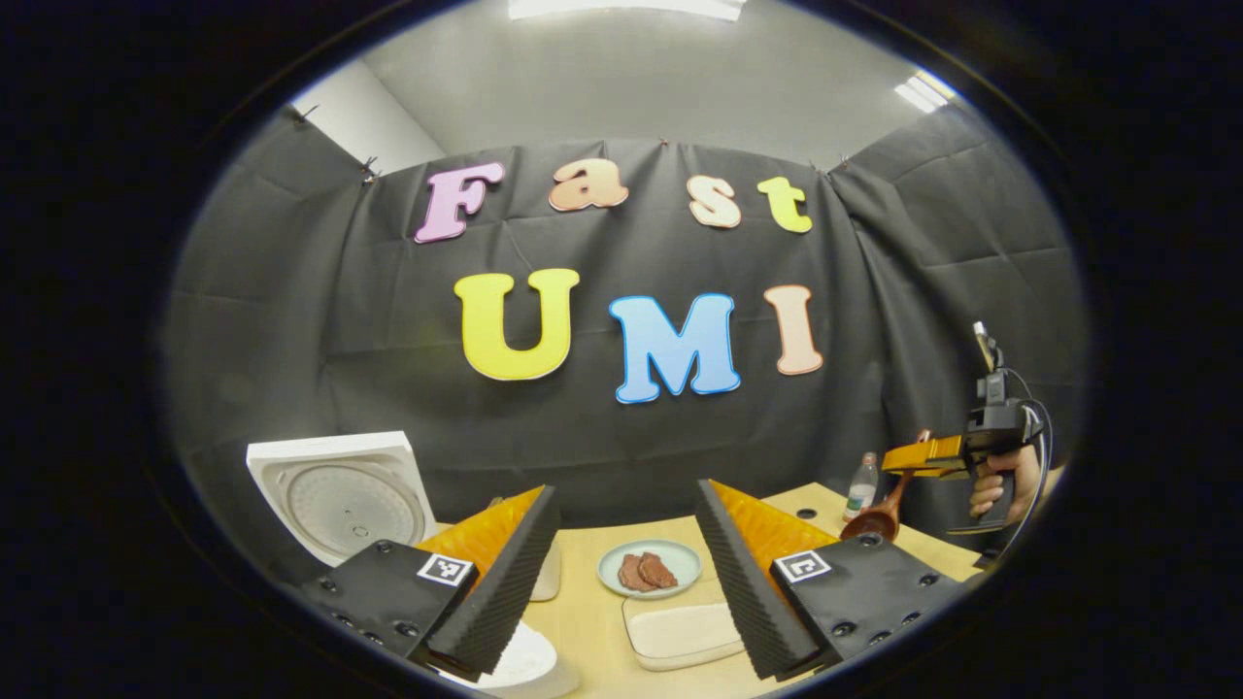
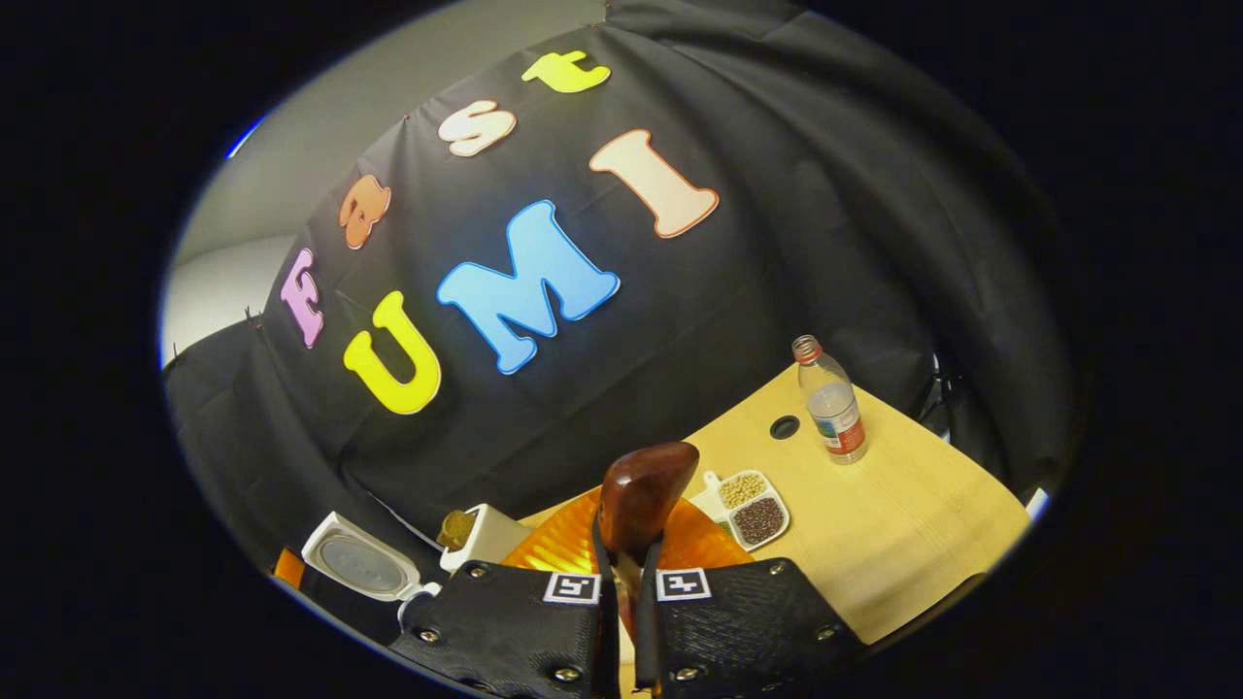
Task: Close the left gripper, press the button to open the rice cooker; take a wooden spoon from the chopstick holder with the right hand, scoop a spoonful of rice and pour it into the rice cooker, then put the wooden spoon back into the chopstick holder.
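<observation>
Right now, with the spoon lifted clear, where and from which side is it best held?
By the handle, as the right gripper holds it: fingers shut across the narrow shaft from both sides, near its upper end. The wide bowl hangs down, free to scoop, so the spoon needs no regrip.

left hand-held gripper (image 1: pixel 626 573): jaws spread wide, level, nothing between its fingers | right hand-held gripper (image 2: pixel 626 582): fingers pressed together on the wooden spoon (image 2: pixel 641 500), raised, held off to the left one's right by a hand (image 1: pixel 1000 482)
</observation>
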{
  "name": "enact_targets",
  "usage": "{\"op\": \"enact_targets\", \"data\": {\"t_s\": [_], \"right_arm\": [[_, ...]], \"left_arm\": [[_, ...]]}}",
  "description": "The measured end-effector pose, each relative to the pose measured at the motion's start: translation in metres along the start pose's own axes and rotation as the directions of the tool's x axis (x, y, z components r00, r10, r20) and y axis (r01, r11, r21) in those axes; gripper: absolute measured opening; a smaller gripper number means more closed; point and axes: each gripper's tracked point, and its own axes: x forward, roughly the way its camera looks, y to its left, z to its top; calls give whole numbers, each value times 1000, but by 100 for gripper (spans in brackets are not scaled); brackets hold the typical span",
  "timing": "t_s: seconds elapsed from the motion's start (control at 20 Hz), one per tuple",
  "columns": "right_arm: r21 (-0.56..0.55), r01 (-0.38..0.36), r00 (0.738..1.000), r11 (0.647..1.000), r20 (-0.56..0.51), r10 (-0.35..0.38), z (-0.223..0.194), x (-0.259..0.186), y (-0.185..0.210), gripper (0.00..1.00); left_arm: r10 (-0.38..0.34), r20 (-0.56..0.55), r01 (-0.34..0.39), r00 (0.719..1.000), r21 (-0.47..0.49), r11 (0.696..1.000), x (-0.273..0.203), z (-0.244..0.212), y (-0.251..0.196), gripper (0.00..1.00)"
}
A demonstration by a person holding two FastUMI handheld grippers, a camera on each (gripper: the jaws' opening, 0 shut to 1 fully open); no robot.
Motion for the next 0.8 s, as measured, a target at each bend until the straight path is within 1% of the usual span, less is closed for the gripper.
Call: {"op": "enact_targets", "data": {"t_s": [0.15,0.2,0.3,0.45,0.6,0.65,0.8], "right_arm": [[-41,38,999,998,9,-37,-2,10,-11,7],[-57,47,999,997,1,-47,-4,16,-14,7],[-76,51,999,996,-15,-52,-10,24,-15,6],[-136,54,997,989,-40,-60,-29,40,-21,6],[-198,61,993,978,-86,-79,-53,57,-29,7],[-205,68,992,976,-95,-89,-53,70,-40,7],[-216,80,987,973,-116,-107,-67,77,-44,7]], "left_arm": [[5,-12,-5,1000,3,1000,7,-3,-4,97],[7,-18,-7,1000,2,1000,9,-5,-5,99],[8,-31,-8,999,2,1000,10,-8,-7,97],[27,-46,-27,999,-1,1000,11,-13,-3,99],[49,-67,-48,997,4,999,9,-17,5,96],[57,-72,-57,996,11,998,7,-18,9,97],[87,-87,-85,992,25,996,2,-21,21,97]]}}
